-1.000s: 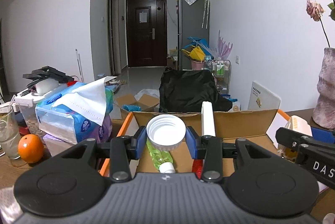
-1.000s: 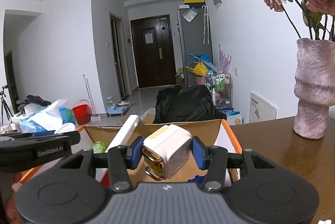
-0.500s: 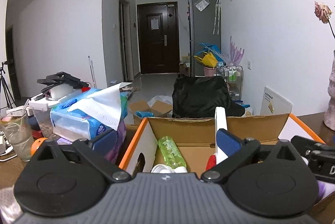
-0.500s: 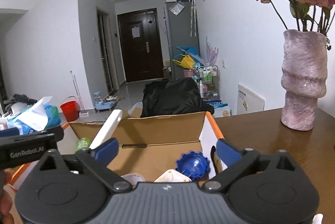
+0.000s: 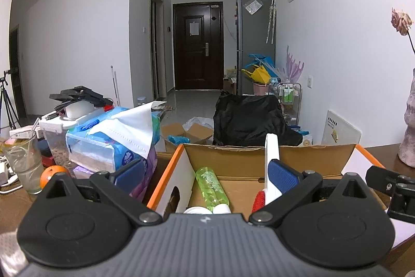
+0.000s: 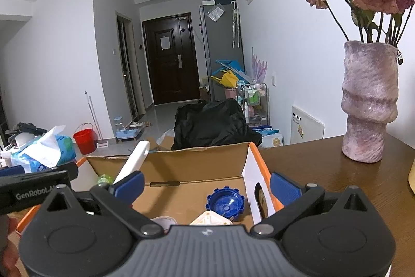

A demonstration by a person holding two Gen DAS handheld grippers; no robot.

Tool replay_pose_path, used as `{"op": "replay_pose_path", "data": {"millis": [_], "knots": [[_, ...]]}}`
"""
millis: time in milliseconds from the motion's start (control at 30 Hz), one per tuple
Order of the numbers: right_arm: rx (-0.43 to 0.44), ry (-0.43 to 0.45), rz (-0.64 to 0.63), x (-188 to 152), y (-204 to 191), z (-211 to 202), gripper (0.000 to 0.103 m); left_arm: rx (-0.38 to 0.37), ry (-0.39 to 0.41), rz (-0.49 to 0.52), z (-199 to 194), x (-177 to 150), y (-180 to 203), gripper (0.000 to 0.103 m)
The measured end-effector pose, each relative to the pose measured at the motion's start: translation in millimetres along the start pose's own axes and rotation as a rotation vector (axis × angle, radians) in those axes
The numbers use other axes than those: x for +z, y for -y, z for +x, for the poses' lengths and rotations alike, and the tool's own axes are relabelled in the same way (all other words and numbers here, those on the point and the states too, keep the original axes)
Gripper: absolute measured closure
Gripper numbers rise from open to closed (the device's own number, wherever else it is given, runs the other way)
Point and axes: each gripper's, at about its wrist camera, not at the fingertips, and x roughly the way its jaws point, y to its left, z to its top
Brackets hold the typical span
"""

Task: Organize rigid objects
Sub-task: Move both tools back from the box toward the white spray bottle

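Both my tongs hang over the open cardboard box (image 5: 259, 155) with orange-edged flaps, which sits on the brown wooden table (image 6: 324, 168).

My left gripper (image 5: 205, 174) is spread wide, its jaws having just opened; nothing is pinched between the blue pads. Below it in the box: a white lid (image 5: 197, 210), only its rim showing at the gripper's front edge, touching the white cap end of a green bottle (image 5: 210, 185) that lies flat. A white stick-like piece (image 5: 271, 147) leans against the box's back wall, with something red (image 5: 259, 200) at its foot.

My right gripper (image 6: 206, 186) is likewise spread wide, having just opened, holding nothing. Under it on the box floor: a blue ridged cap (image 6: 225, 205), open side up, near the right wall; a white-and-cream block (image 6: 211, 219) just in front of it, partly hidden by the gripper body; a pale round thing (image 6: 163, 220) to its left, too hidden to name.

Outside the box: tissue packs (image 5: 109, 142), an orange (image 5: 53, 173) and a drinking glass (image 5: 23, 163) to the left; a mauve vase (image 6: 368, 100) of dried roses well to the right.
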Motion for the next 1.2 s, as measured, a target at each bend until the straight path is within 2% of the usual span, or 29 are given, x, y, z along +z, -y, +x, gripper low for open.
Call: {"op": "replay_pose_path", "data": {"millis": [500, 833, 1200], "knots": [[0.001, 0.014, -0.070, -6, 14, -43, 0.000, -0.019, 0.016, -0.007, -38, -8, 1, 0.000], [-0.039, -0.023, -0.122, -19, 35, -72, 0.000, -0.034, 0.004, -0.011, -69, -22, 1, 0.000], [-0.118, -0.069, -0.126, -39, 67, -95, 0.000, -0.058, -0.031, 0.009, -95, -42, 9, 0.000]]}}
